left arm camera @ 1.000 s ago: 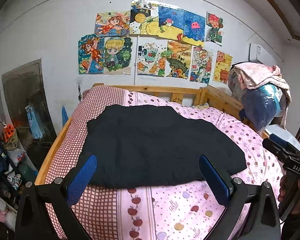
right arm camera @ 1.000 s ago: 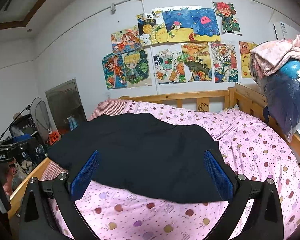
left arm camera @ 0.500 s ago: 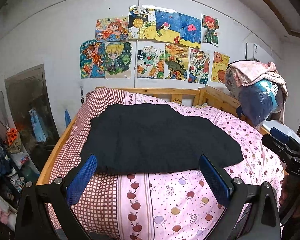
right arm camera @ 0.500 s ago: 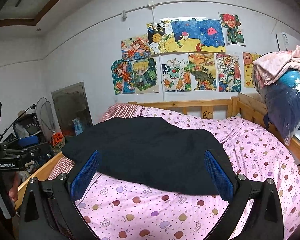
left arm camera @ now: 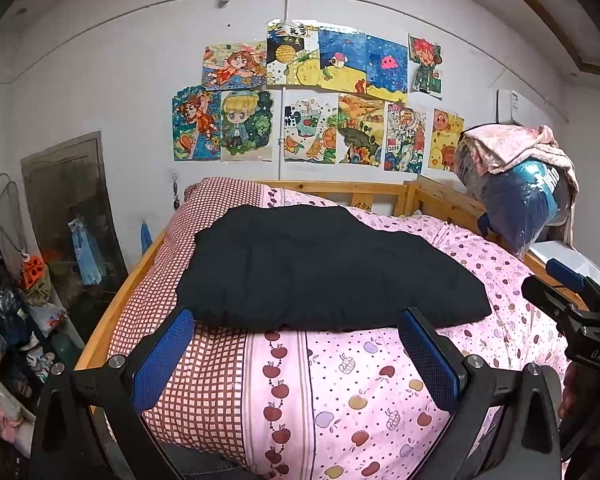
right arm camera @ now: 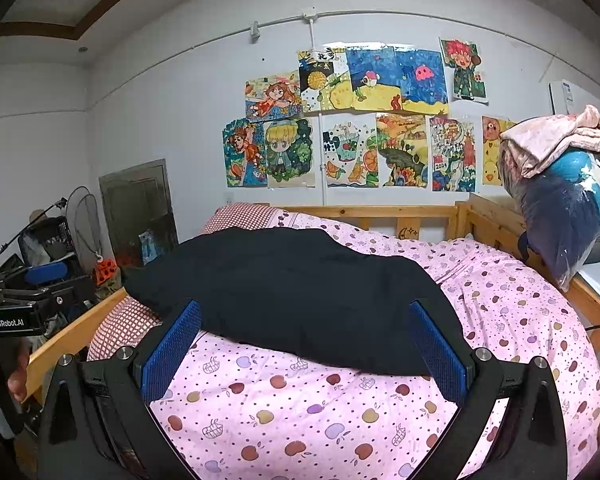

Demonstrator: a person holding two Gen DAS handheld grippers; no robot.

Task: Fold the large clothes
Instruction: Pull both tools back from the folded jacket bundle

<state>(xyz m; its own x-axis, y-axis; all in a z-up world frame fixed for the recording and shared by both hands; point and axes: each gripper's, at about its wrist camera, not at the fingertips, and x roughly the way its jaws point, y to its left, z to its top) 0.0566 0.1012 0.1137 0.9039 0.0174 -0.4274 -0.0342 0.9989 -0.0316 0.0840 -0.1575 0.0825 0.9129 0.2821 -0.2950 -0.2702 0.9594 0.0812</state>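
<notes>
1. Black garment (left arm camera: 320,272) lies spread on the bed (left arm camera: 380,380), over the pink fruit-print cover, filling the middle of both wrist views; near hem runs just past the fingertips.
2. Left gripper (left arm camera: 300,344): fingers wide apart, holding nothing, above the cover short of the hem. Right gripper (right arm camera: 304,340): the same, fingers spread, empty; the hem sits between and just beyond its blue pads.
3. Each gripper shows in the other view: right gripper at 3 o'clock in the left view, left gripper at 9 o'clock in the right view. So they stand side by side, well apart.
4. Handling, judged: soft and limp, looks thick and maybe padded, so some weight for cloth. No stiffness; it will sag and drape when lifted. Not fragile. Cloth on cloth, so it may drag the cover along.
5. Where to grip, judged: near hem corners, left gripper at the 7 o'clock corner, right at the 5 o'clock corner. Pinch all layers, else only the top layer lifts.
6. Risk: thick hem may slip out of a shallow pinch; go deep over the edge.
7. Sleeves and collar not readable; black hides the seams.
</notes>
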